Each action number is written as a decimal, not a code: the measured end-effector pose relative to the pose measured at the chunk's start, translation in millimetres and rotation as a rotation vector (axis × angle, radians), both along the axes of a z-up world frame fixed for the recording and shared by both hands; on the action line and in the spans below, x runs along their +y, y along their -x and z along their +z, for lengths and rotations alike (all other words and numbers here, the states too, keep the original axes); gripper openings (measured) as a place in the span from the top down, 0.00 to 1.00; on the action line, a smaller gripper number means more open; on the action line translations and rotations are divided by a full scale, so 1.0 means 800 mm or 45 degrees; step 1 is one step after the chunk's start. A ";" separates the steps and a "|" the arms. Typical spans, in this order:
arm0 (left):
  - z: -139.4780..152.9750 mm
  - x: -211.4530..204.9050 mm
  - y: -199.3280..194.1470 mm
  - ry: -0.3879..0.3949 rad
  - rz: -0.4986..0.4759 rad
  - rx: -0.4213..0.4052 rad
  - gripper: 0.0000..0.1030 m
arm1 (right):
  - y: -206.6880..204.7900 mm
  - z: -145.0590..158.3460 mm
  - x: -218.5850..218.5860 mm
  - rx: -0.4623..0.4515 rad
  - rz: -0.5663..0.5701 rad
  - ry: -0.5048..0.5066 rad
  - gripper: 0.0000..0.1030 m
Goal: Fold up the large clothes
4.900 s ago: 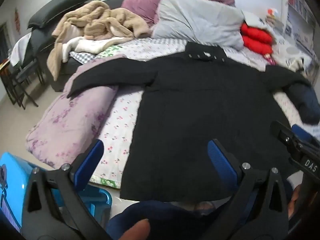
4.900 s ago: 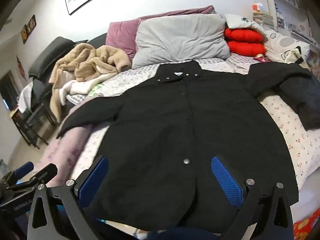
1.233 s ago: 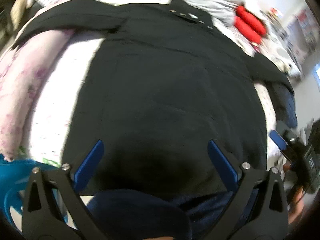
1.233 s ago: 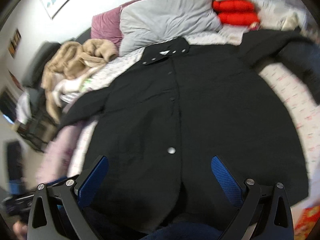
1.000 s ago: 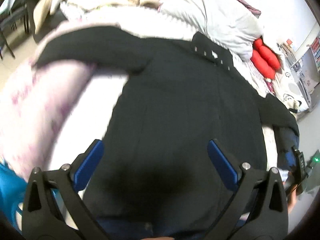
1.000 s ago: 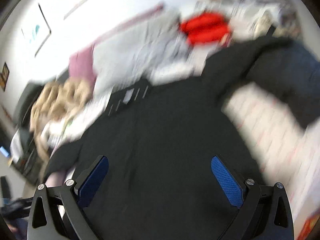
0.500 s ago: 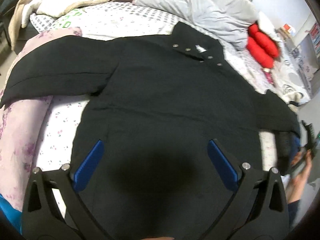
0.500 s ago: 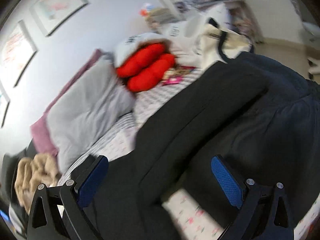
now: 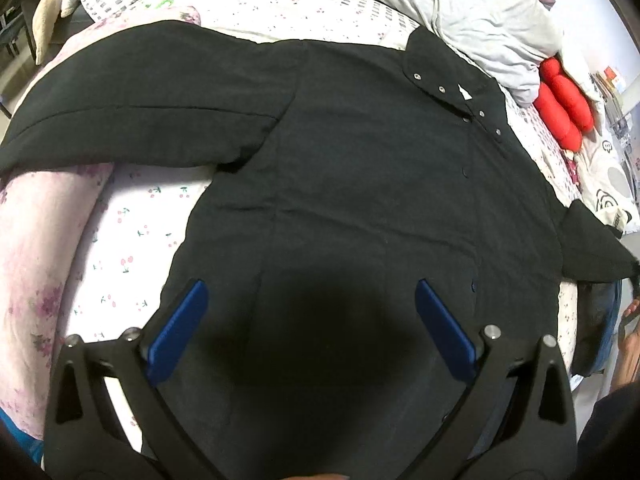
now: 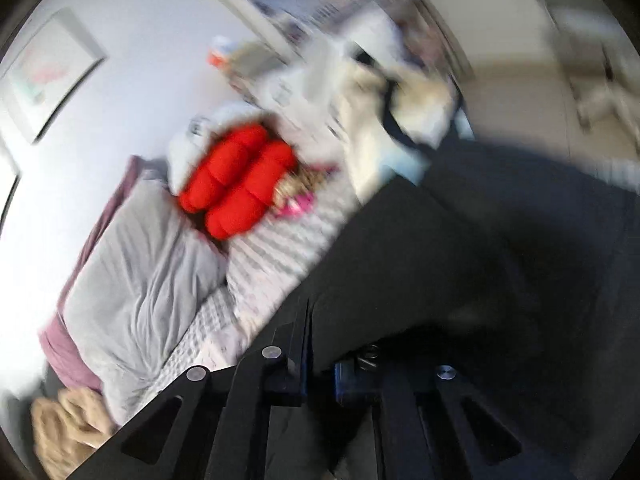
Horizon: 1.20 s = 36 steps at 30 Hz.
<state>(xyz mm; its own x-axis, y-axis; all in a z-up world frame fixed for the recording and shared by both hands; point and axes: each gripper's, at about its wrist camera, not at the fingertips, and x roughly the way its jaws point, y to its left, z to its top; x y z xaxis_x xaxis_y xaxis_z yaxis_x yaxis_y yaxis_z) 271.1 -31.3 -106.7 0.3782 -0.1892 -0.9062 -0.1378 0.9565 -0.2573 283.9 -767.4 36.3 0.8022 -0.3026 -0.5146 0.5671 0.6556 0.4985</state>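
A large black coat point(image 9: 360, 168) lies spread face up on the bed, collar far, both sleeves stretched out. My left gripper point(image 9: 308, 312) is open and empty, hovering over the coat's lower front. In the blurred right wrist view my right gripper point(image 10: 318, 364) is shut on the coat's right sleeve point(image 10: 420, 264), with the black fabric pinched between the jaws.
A grey pillow point(image 9: 460, 4), a red cushion point(image 9: 564, 96) and beige clothes point(image 10: 68, 428) lie at the head of the bed. A pink floral quilt point(image 9: 36, 248) runs along the left edge. Another dark garment point(image 9: 596, 328) lies at the right edge.
My right gripper swung right to the sleeve and closed on it. My left gripper moved forward over the coat, staying open.
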 end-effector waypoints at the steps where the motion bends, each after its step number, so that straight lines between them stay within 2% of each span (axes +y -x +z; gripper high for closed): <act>1: -0.001 0.002 -0.001 0.008 0.006 0.008 0.00 | -0.003 0.015 0.018 -0.012 0.019 0.078 0.92; 5: -0.007 0.004 -0.005 0.061 0.024 0.048 0.00 | -0.019 0.044 0.079 -0.051 0.122 0.203 0.93; 8: -0.001 0.007 -0.003 0.090 0.033 0.035 0.00 | -0.041 0.064 0.141 -0.100 0.281 0.266 0.93; 10: 0.003 0.010 -0.003 0.067 0.040 0.013 0.00 | -0.055 0.077 0.188 -0.132 0.396 0.316 0.93; 13: 0.006 0.019 -0.004 0.016 0.068 -0.014 0.00 | -0.081 0.089 0.297 -0.128 0.620 0.463 0.93; 16: 0.006 0.030 -0.004 0.020 0.096 -0.016 0.00 | -0.104 0.075 0.383 -0.079 0.772 0.558 0.93; 19: 0.008 0.037 -0.004 -0.001 0.111 -0.031 0.00 | -0.127 0.039 0.460 0.033 0.896 0.648 0.92; 22: 0.008 0.042 -0.005 0.001 0.103 -0.029 0.00 | -0.145 -0.025 0.519 0.182 1.004 0.666 0.92; 27: 0.007 0.050 -0.005 0.034 0.107 -0.016 0.00 | -0.162 -0.132 0.577 0.443 1.131 0.703 0.92; 29: 0.006 0.055 -0.005 0.040 0.114 -0.009 0.00 | -0.164 -0.175 0.599 0.548 1.185 0.732 0.89; 32: 0.005 0.066 -0.007 0.059 0.130 -0.007 0.00 | -0.158 -0.233 0.631 0.741 1.322 0.832 0.75; 33: 0.005 0.070 -0.008 0.061 0.138 -0.004 0.00 | -0.155 -0.244 0.639 0.776 1.358 0.870 0.65; 34: 0.004 0.075 -0.009 0.067 0.147 0.001 0.00 | -0.149 -0.250 0.647 0.780 1.380 0.914 0.52; 36: 0.004 0.085 -0.011 0.088 0.161 0.004 0.00 | -0.142 -0.253 0.657 0.772 1.406 0.938 0.41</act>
<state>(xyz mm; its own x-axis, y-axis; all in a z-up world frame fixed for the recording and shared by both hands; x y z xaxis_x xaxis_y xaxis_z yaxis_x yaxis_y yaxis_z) 280.2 36.9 -103.8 0.4004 -0.2022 -0.8938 -0.2569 0.9115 -0.3212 397.4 -241.9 -166.3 0.5171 -0.0283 -0.8555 -0.3870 0.8837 -0.2632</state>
